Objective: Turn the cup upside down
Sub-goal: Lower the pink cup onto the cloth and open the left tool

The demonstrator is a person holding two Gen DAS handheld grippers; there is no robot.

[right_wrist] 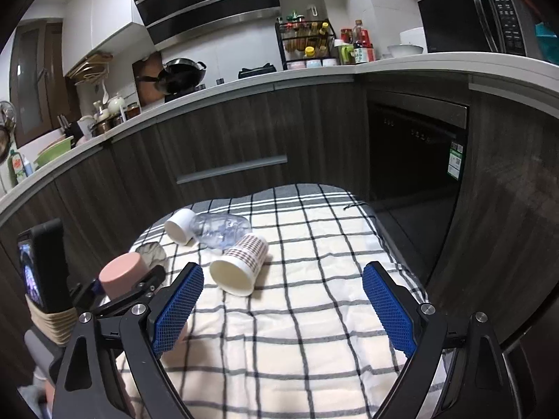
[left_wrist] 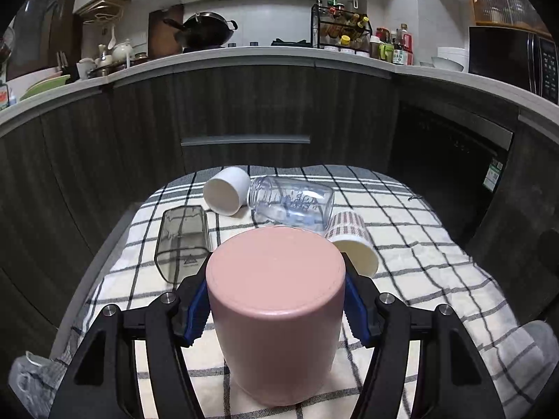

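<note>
Left hand-held gripper is clamped on pink cup, base up | right hand-held gripper is held released | patterned paper cup is tipped just beyond pink cup

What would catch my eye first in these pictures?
A big pink cup fills the foreground, bottom up and pinched between the blue pads of the left claw. Behind it, on the checked cloth, a white cup, a clear bottle and a patterned paper cup lie on their sides. The right claw hangs wide open, holding nothing.
</note>
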